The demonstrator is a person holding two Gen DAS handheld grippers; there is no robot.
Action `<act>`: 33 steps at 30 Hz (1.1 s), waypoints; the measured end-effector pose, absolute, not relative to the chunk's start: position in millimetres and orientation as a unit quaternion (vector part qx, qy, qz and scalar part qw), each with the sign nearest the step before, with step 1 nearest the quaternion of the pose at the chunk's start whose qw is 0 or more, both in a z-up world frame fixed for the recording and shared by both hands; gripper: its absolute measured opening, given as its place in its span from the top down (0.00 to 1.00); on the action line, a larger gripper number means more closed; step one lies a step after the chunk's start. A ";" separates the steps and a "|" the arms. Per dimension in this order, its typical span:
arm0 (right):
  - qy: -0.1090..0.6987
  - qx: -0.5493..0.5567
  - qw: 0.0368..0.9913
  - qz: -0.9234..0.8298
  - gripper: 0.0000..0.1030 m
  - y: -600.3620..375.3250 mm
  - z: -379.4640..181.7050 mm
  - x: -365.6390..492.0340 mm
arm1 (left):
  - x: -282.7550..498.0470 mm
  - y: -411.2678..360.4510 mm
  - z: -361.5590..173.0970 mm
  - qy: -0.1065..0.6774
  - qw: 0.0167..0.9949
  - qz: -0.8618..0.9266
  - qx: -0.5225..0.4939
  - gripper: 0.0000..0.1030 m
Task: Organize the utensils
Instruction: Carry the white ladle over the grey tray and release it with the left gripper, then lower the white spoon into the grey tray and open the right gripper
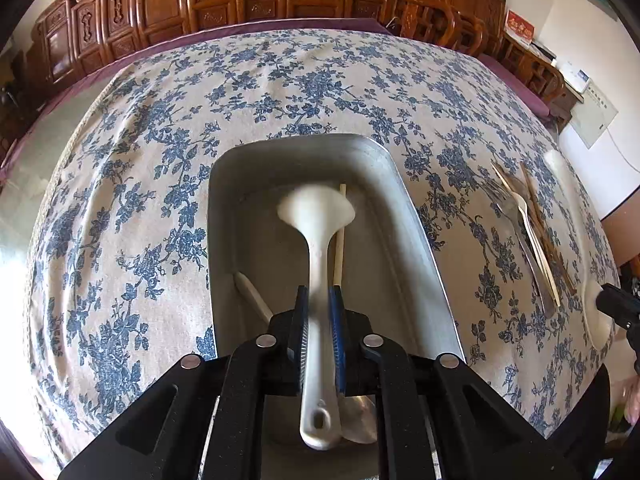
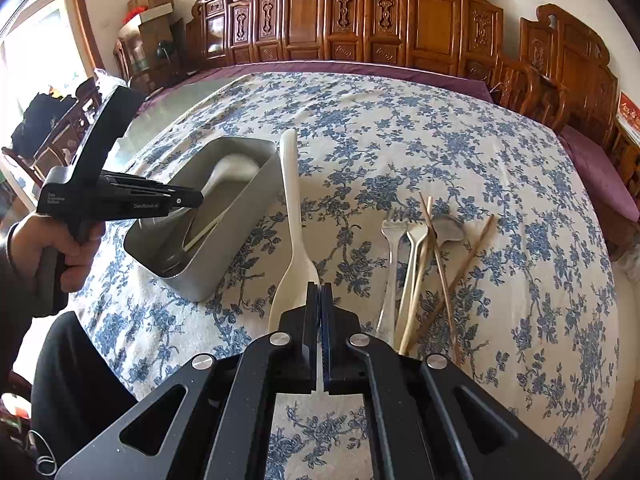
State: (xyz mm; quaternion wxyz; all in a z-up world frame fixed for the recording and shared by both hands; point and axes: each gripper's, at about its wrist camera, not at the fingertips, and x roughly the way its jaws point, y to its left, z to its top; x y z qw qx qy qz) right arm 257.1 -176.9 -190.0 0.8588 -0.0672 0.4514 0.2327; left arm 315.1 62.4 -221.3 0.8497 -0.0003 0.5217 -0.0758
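Left gripper (image 1: pixel 318 300) clamping white ladle (image 1: pixel 316 216) over metal tray (image 1: pixel 400 184) mid-frame, right gripper (image 2: pixel 320 300) closed empty, only right view shows forks (image 2: pixel 400 240) lower right.

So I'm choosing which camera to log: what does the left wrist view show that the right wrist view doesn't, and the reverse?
Only the left wrist view shows the left gripper clamped on the white ladle, with a chopstick in the metal tray. Only the right wrist view shows the right gripper shut and empty, and the person's left hand. Both show the tray, the long white spoon and the loose utensil pile.
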 end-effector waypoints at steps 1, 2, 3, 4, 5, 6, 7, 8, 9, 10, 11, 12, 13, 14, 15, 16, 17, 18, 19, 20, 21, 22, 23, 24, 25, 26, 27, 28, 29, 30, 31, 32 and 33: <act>0.453 -0.069 0.857 0.234 0.98 -174.4 -189.6 258.7 | 312.4 62.6 -218.3 0.517 0.853 -0.077 0.002 0.80; 0.454 -0.071 0.856 0.236 0.98 -171.8 -188.8 260.1 | 310.7 63.5 -216.0 0.514 0.854 -0.077 0.001 0.77; 0.455 -0.071 0.855 0.237 0.98 -169.9 -188.1 261.4 | 308.0 64.8 -212.4 0.510 0.856 -0.077 -0.001 0.77; 0.455 -0.072 0.855 0.240 0.98 -166.7 -186.9 262.9 | 305.6 66.0 -209.2 0.507 0.858 -0.077 -0.003 0.77; 0.455 -0.071 0.854 0.242 0.98 -162.9 -185.8 264.5 | 301.6 68.0 -203.7 0.501 0.862 -0.077 -0.008 0.77; 0.456 -0.069 0.853 0.245 0.98 -158.4 -184.9 265.9 | 297.1 70.0 -198.0 0.495 0.866 -0.077 -0.011 0.77; 0.456 -0.069 0.852 0.247 0.98 -155.0 -184.5 266.5 | 291.9 72.5 -192.0 0.487 0.870 -0.077 -0.015 0.77; 0.456 -0.068 0.851 0.250 0.98 -149.5 -184.1 267.5 | 287.8 74.5 -187.9 0.481 0.873 -0.075 -0.016 0.77; 0.456 -0.067 0.850 0.254 0.98 -143.8 -183.7 268.3 | 282.0 76.8 -182.4 0.474 0.878 -0.072 -0.016 0.77; 0.457 -0.067 0.849 0.257 0.98 -138.7 -183.6 269.2 | 276.9 79.0 -177.8 0.468 0.881 -0.071 -0.017 0.77; 0.458 -0.067 0.847 0.261 0.98 -132.3 -184.2 270.2 | 274.0 81.2 -174.9 0.465 0.883 -0.069 -0.019 0.77; 0.459 -0.068 0.845 0.265 0.98 -125.4 -185.0 271.1 | 269.5 83.9 -171.2 0.461 0.885 -0.064 -0.018 0.77; 0.460 -0.068 0.844 0.268 0.98 -119.6 -185.4 272.3 | 265.2 87.1 -167.5 0.456 0.888 -0.061 -0.020 0.77; 0.461 -0.070 0.842 0.271 0.98 -111.2 -186.3 274.2 | 261.9 89.7 -165.3 0.454 0.889 -0.059 -0.022 0.77; 0.463 -0.070 0.840 0.275 0.98 -103.4 -187.1 276.1 | 258.7 93.0 -162.5 0.451 0.890 -0.056 -0.024 0.76; 0.464 -0.070 0.838 0.278 0.98 -97.0 -187.7 277.1 | 254.5 96.7 -159.2 0.448 0.892 -0.052 -0.025 0.76; 0.467 -0.070 0.836 0.281 0.98 -88.4 -189.3 279.3 | 251.5 99.2 -157.3 0.446 0.893 -0.049 -0.026 0.76; 0.470 -0.070 0.833 0.282 0.98 -82.3 -190.4 281.1 | 248.2 102.6 -155.1 0.443 0.895 -0.045 -0.026 0.76; 0.472 -0.073 0.831 0.286 0.98 -72.6 -192.7 283.6 | 245.6 106.1 -153.5 0.442 0.896 -0.042 -0.027 0.75; 0.473 -0.078 0.830 0.287 0.98 -64.1 -194.4 285.0 | 243.2 109.3 -152.2 0.440 0.897 -0.040 -0.028 0.74; 0.474 -0.082 0.828 0.287 0.98 -57.8 -195.7 286.4 | 241.2 111.8 -151.3 0.439 0.897 -0.038 -0.029 0.74; 0.476 -0.088 0.826 0.287 0.98 -48.0 -198.7 288.2 | 238.9 116.0 -149.6 0.439 0.898 -0.034 -0.031 0.74; 0.479 -0.092 0.825 0.286 0.98 -43.4 -201.8 290.2 | 237.3 118.2 -148.5 0.438 0.898 -0.032 -0.033 0.74; 0.484 -0.098 0.822 0.284 0.98 -36.9 -205.5 292.4 | 235.2 122.4 -146.7 0.436 0.899 -0.029 -0.036 0.74; 0.487 -0.102 0.821 0.281 0.98 -33.0 -208.0 293.6 | 233.3 126.3 -144.9 0.436 0.899 -0.026 -0.039 0.74; 0.490 -0.105 0.819 0.278 0.98 -28.9 -210.7 294.9 | 231.4 129.9 -143.2 0.435 0.899 -0.023 -0.039 0.74; 0.495 -0.106 0.818 0.275 0.98 -25.4 -213.4 296.6 | 229.4 133.0 -141.8 0.434 0.900 -0.019 -0.039 0.74; 0.497 -0.104 0.817 0.274 0.98 -23.3 -215.6 297.9 | 227.3 136.5 -140.1 0.434 0.900 -0.016 -0.040 0.74; 0.499 -0.102 0.816 0.273 0.98 -21.6 -217.8 298.9 | 225.2 139.8 -138.5 0.433 0.900 -0.015 -0.040 0.74; 0.502 -0.098 0.816 0.271 0.98 -20.0 -220.7 299.4 | 222.8 142.7 -137.6 0.433 0.900 -0.013 -0.040 0.74; 0.505 -0.095 0.814 0.270 0.98 -19.2 -223.8 300.3 | 220.1 146.7 -136.6 0.433 0.900 -0.009 -0.038 0.74; 0.509 -0.091 0.813 0.269 0.98 -17.7 -226.7 300.8 | 218.3 149.3 -136.3 0.434 0.900 -0.007 -0.039 0.74; 0.511 -0.089 0.812 0.268 0.98 -15.6 -229.2 301.4 | 216.6 152.9 -135.9 0.434 0.900 -0.005 -0.040 0.74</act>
